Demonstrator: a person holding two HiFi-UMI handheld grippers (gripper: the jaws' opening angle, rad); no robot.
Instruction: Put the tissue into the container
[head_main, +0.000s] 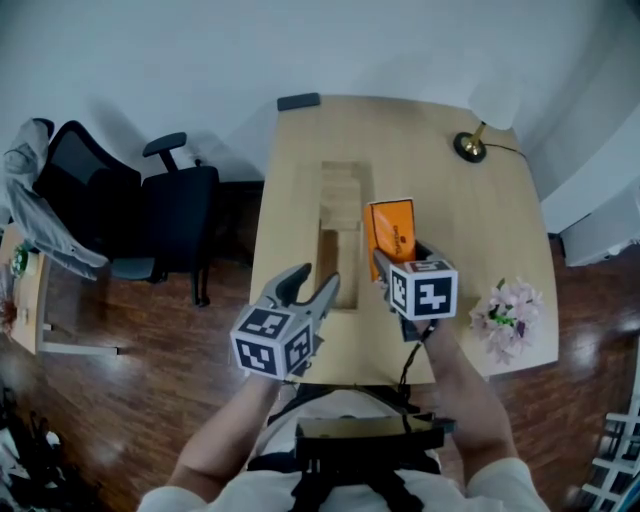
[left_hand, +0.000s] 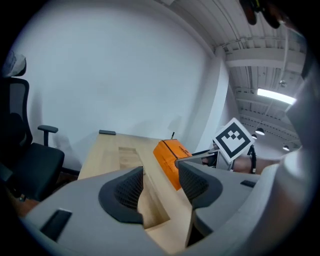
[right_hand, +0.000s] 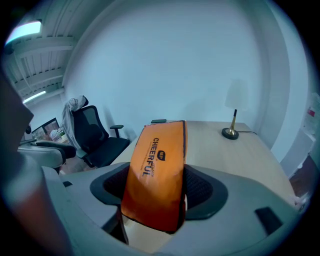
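Clamping the tissue pack beside the container's edge, right hand-held gripper hovers; left hand-held gripper gapes.

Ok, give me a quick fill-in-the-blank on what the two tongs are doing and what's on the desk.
The right tongs are shut on an ___ tissue pack.
The left tongs are open and hold ___.
In the head view, the lamp stands at the desk's far ___ corner.
Missing words: orange; nothing; right.
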